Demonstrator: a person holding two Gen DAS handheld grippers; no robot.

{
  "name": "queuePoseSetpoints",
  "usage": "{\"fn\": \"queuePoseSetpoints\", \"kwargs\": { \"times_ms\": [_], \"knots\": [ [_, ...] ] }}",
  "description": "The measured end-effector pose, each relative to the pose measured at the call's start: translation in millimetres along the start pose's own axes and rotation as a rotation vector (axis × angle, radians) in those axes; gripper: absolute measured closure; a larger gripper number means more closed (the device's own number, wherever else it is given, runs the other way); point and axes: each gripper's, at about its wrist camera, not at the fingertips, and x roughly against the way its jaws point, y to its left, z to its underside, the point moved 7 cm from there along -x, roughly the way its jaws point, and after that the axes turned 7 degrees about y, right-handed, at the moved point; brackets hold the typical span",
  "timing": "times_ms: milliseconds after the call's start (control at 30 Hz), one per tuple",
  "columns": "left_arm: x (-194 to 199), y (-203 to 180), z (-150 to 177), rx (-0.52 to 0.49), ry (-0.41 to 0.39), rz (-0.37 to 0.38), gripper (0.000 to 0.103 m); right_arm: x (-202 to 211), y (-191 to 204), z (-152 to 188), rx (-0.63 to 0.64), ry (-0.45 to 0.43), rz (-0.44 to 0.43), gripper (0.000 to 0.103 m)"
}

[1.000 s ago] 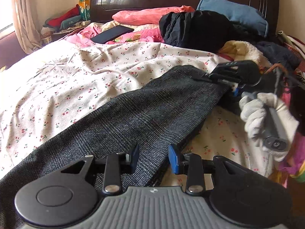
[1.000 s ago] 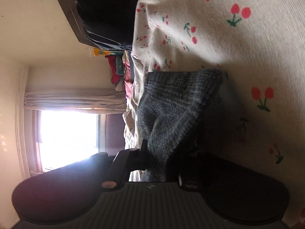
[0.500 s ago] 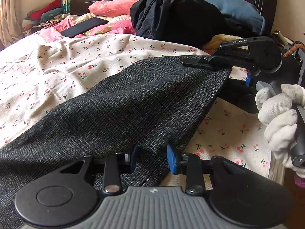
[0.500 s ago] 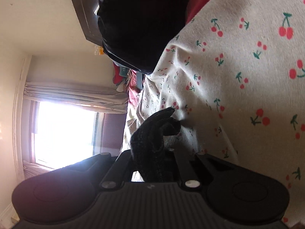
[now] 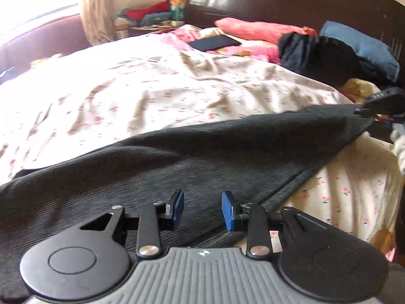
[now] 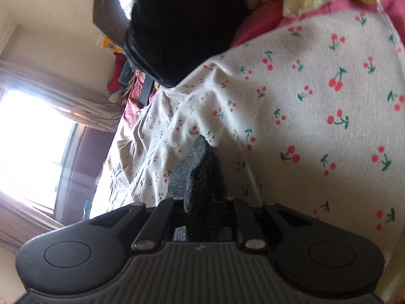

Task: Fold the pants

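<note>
I see the pants (image 5: 192,157), dark grey with a fine woven fleck, stretched long across the cherry-print sheet from lower left to upper right. Their far corner is lifted off the bed and pulled taut. On my right wrist view a bunched fold of them (image 6: 202,185) stands upright.

My bed's cherry-print sheet (image 5: 157,93) bore the dark pants (image 5: 202,157), a black jacket (image 5: 316,53), pink pillows (image 5: 255,29) and a phone (image 5: 215,43).
</note>
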Motion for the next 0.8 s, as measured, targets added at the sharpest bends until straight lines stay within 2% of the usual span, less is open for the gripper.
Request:
{"fn": "queuePoseSetpoints", "kwargs": {
  "times_ms": [67,100,167,200,267,333,433,467,533,567,667,733,800],
  "knots": [
    [18,40,12,0.059,-0.032,-0.078,0.058,19,30,16,0.172,-0.059,0.104,0.084],
    [23,53,17,0.076,-0.038,-0.112,0.058,31,39,23,0.212,-0.092,0.157,0.077],
    [33,91,32,0.128,-0.048,-0.202,0.058,45,49,28,0.223,-0.152,0.251,0.076],
    [37,107,38,0.158,-0.052,-0.224,0.058,51,68,34,0.294,-0.182,0.278,0.076],
    [48,141,51,0.239,-0.076,-0.245,0.058,47,111,52,0.45,-0.154,0.237,0.076],
    [56,175,64,0.321,-0.092,-0.274,0.058,3,176,82,0.605,-0.011,0.11,0.075],
    [59,226,90,0.43,-0.063,-0.365,0.058,-70,251,144,0.695,0.251,-0.141,0.075],
    [61,238,100,0.459,-0.063,-0.357,0.063,-104,278,171,0.717,0.354,-0.211,0.075],
    [67,249,113,0.518,-0.116,-0.257,0.063,-161,316,215,0.752,0.502,-0.302,0.075],
    [71,253,119,0.547,-0.134,-0.231,0.063,-189,331,238,0.778,0.575,-0.334,0.075],
    [70,246,121,0.514,-0.14,-0.274,0.063,-266,357,301,0.818,0.787,-0.366,0.074],
    [66,240,122,0.464,-0.143,-0.317,0.063,-296,358,326,0.832,0.906,-0.361,0.074],
    [63,236,123,0.434,-0.153,-0.341,0.063,-313,354,342,0.866,0.975,-0.349,0.074]
  ]
}}
